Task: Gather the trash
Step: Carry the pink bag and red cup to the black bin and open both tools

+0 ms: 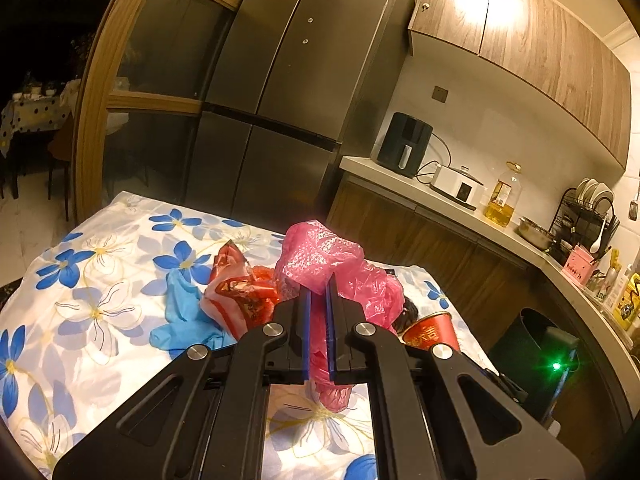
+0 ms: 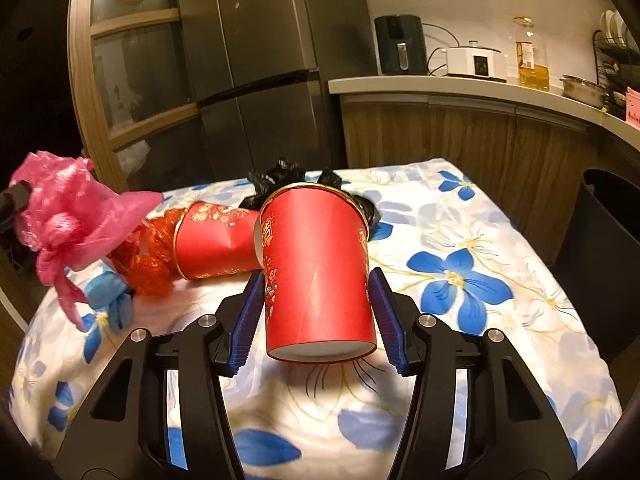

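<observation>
Pink bag (image 1: 340, 268): thin crinkled plastic film, translucent, slightly glossy. Red cup (image 2: 316, 276): smooth matt paper with gold print and a gold rim; a second paper cup (image 2: 216, 240) left of it is dented. Black bag (image 2: 288, 176) behind the red cup: crumpled glossy plastic. Blue glove (image 1: 180, 312): soft, matt, rubbery. Bench cover (image 2: 460, 272): printed cloth, matt, faintly wrinkled. Hand-held gripper (image 2: 316, 316): matt black plastic arms, bright metal pins, ribbed blue pads (image 2: 384, 312). Fridge (image 1: 280, 80): brushed metal, satin sheen. Cabinets (image 1: 520, 40) right of the fridge: wood grain, glossy.
</observation>
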A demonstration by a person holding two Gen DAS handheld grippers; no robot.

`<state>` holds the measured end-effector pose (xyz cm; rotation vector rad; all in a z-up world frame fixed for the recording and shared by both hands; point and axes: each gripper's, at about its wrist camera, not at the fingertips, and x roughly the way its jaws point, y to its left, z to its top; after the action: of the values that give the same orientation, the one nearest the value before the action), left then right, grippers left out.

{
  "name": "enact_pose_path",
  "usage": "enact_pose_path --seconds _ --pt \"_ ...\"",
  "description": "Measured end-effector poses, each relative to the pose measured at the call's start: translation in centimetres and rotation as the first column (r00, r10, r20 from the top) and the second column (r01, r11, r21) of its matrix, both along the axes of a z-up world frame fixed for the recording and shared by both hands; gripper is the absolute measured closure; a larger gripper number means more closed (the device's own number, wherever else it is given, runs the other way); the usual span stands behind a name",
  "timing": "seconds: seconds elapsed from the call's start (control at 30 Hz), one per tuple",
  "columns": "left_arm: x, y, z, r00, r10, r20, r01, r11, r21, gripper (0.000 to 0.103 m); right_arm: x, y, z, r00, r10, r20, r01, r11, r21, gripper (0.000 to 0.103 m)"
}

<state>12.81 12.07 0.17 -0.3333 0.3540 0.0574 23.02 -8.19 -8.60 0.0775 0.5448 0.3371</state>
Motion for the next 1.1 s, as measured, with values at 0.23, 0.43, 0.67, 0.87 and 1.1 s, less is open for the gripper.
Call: enact_pose_path --seconds 0.23,0.43,0.67,0.87,1.1 --pt "-0.3 -2.0 0.2 0.999 -0.041 0.003 0.041 0.999 0.008 0.097 -2.3 -2.1 1.5 1.0 -0.003 0.028 0.002 0.999 0.035 0.05" --pt "-0.3 -4.6 0.4 0.996 -0.093 0.005 0.093 0.995 0.021 0.097 -4.1 -4.4 2.8 0.998 -0.03 0.06 0.027 0.998 0.057 0.05" --pt "0.1 -8.2 0.7 0.987 -0.163 0.007 0.162 0.986 0.043 0.097 -5.3 -8.1 3.9 0.993 -0.088 0.084 0.08 0.993 0.09 0.051" --pt "1.0 -12.0 0.9 0.972 -0.237 0.008 0.236 0.97 0.062 0.097 -6.1 -11.3 4.6 0.983 -0.146 0.109 0.135 0.986 0.103 0.05" --pt "2.4 -17.0 1.4 0.942 -0.335 0.016 0.332 0.939 0.09 0.097 -6.8 -15.7 5.2 0.964 -0.234 0.127 0.22 0.969 0.117 0.05"
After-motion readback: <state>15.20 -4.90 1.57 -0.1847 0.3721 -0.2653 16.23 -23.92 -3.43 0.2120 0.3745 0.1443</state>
